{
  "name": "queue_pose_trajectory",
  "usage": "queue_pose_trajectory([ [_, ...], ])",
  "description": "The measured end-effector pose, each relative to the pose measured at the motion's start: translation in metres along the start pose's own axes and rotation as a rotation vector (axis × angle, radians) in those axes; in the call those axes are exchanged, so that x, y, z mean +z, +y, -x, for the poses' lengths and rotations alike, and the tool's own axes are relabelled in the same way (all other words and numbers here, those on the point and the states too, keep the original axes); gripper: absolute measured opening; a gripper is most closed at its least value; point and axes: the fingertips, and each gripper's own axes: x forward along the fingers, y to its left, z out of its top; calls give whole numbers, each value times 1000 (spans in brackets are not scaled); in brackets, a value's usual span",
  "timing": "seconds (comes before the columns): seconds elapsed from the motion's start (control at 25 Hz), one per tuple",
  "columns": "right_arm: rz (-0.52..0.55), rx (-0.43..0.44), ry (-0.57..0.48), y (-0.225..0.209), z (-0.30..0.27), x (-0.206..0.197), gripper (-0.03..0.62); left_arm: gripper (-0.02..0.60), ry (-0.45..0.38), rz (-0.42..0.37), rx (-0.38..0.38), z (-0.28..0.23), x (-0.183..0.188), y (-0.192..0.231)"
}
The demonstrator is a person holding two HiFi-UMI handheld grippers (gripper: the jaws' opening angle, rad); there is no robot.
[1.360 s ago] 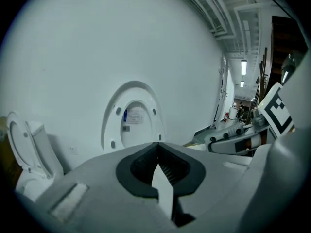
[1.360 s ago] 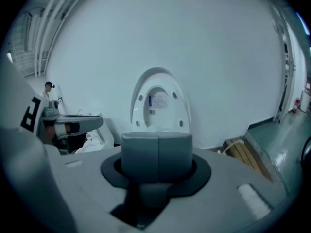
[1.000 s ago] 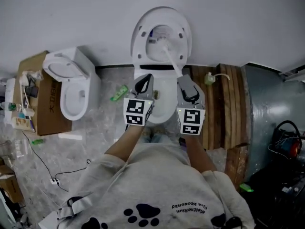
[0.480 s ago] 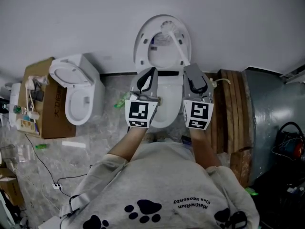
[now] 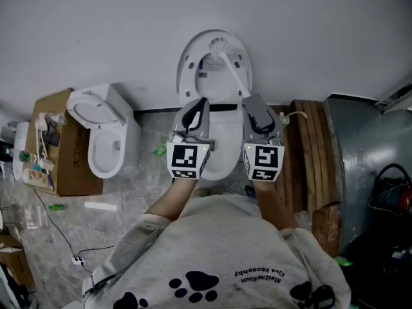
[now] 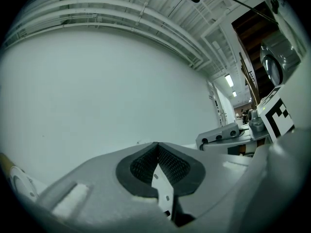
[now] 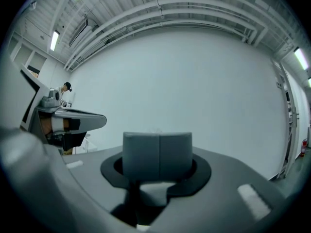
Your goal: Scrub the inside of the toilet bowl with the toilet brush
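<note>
Toilet brush (image 5: 219,44) handle lost behind right gripper (image 5: 255,103), bowl (image 5: 223,141) half-hidden

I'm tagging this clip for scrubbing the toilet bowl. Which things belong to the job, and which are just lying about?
Job: toilet, toilet brush, right gripper.
Lying about: second toilet, cardboard box, wooden planks.

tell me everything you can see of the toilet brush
The toilet brush looks white: a thin straight handle and a rounded bristly head. It is tilted, head up in front of the raised toilet lid, above the bowl, not in it. The handle's lower end runs into the tip of the shut right gripper.
</note>
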Motion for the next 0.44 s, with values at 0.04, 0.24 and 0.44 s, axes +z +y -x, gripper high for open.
queue_pose_trajectory([
  [0.04, -5, 0, 2, -2, 0, -1, 153, -2, -1, -2, 0, -1, 1, -1],
  [0.24, -23, 0, 7, -10, 4, -6, 153, -2, 3, -10, -2, -4, 0, -10],
  [0.44, -39, -6, 19, -21, 10, -14, 153, -2, 13, -9, -7, -4, -5, -23],
])
